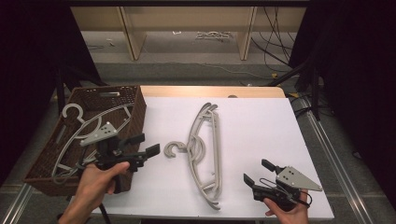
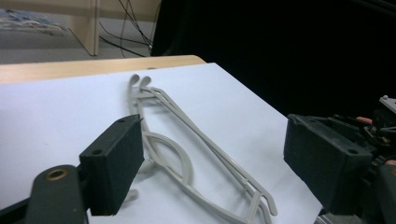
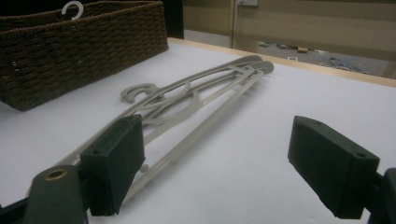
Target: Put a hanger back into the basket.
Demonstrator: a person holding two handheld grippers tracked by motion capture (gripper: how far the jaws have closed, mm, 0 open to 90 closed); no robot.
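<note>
nearest the person, the right gripper (image 1: 253,171) is held low over the near right part of the bench (image 1: 261,121), a flat top under a white sheet, its jaws spread wide with nothing between them; in the right gripper view they frame bare white sheet. the left gripper (image 1: 146,144) hangs over the near left of the bench, just beside the basket's corner, its jaws also standing wide and empty and aimed towards the hangers. between the two grippers lies a small stack of pale grey plastic clothes hangers (image 1: 205,154), flat on the white sheet and running from near to far, their hook (image 1: 174,149) curling out to the left, close to the left gripper but apart from it. in the left gripper view the same hangers (image 2: 187,154) stretch across the sheet ahead of the open jaws, and in the right gripper view the hangers (image 3: 196,100) run away towards the far edge. to the left, a dark brown woven basket (image 1: 135,109) stands at the bench's left edge with more grey hangers (image 1: 77,128) lying inside it, one hook up near its far wall. past the sheet a strip of light wood shows at the bench's far edge. beyond that is a grey floor with loose black cables (image 1: 275,42) and pale wooden furniture legs (image 1: 131,37), with dark drapes at both sides.
</note>
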